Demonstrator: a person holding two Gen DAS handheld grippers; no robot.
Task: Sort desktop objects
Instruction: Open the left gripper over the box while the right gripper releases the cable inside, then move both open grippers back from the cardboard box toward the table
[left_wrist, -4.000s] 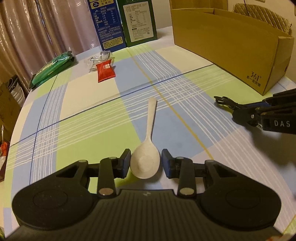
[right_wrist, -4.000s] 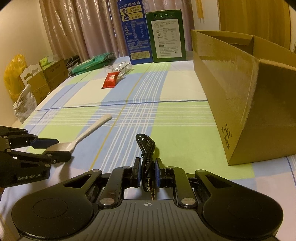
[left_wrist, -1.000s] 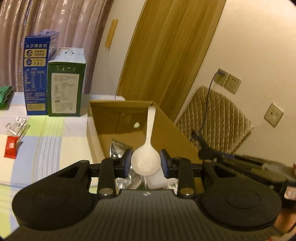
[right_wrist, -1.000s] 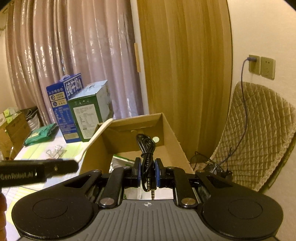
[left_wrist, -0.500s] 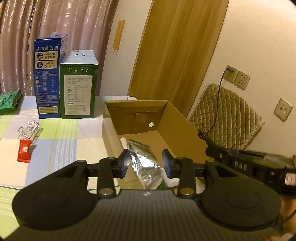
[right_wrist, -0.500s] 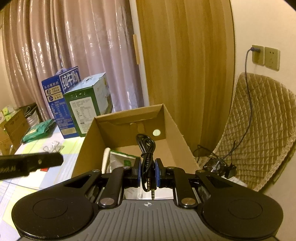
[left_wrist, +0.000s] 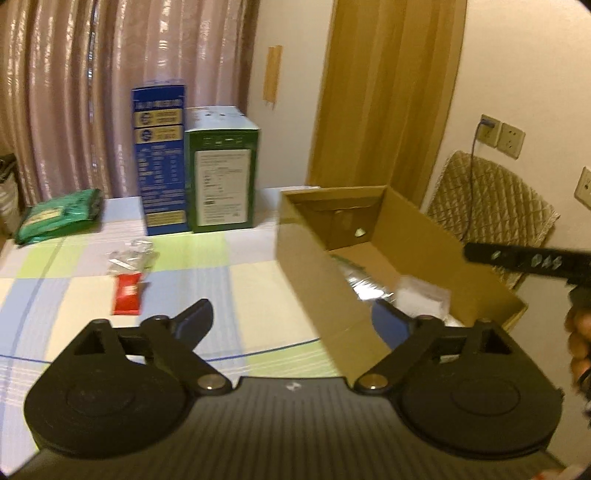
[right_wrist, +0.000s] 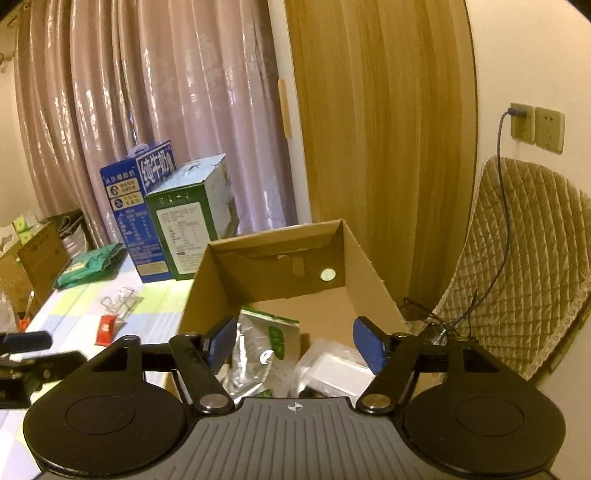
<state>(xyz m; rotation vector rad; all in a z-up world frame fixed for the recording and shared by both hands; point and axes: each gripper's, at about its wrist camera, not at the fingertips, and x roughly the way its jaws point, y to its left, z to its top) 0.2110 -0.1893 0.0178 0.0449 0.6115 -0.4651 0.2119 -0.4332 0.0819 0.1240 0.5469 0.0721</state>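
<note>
An open cardboard box (left_wrist: 317, 280) (right_wrist: 273, 258) stands on the right of the checked table. Inside it lie a silver and green pouch (right_wrist: 258, 350) and a white packet (right_wrist: 332, 373). My left gripper (left_wrist: 291, 321) is wide open and empty, above the box's near left wall. My right gripper (right_wrist: 295, 343) is wide open and empty, above the box's near end. The spoon and black cable are not visible. A red sachet (left_wrist: 127, 295) (right_wrist: 105, 330) and clear binder clips (left_wrist: 129, 254) (right_wrist: 122, 299) lie on the table.
A blue carton (left_wrist: 160, 158) and a green carton (left_wrist: 221, 173) stand at the table's back. A green packet (left_wrist: 59, 216) lies at the back left. A quilted chair (right_wrist: 524, 280) stands right of the box, under wall sockets (right_wrist: 535, 125).
The left gripper let the spoon go over the box, opened wide and drew back to the left. The right gripper has just opened and the black cable is gone from it.
</note>
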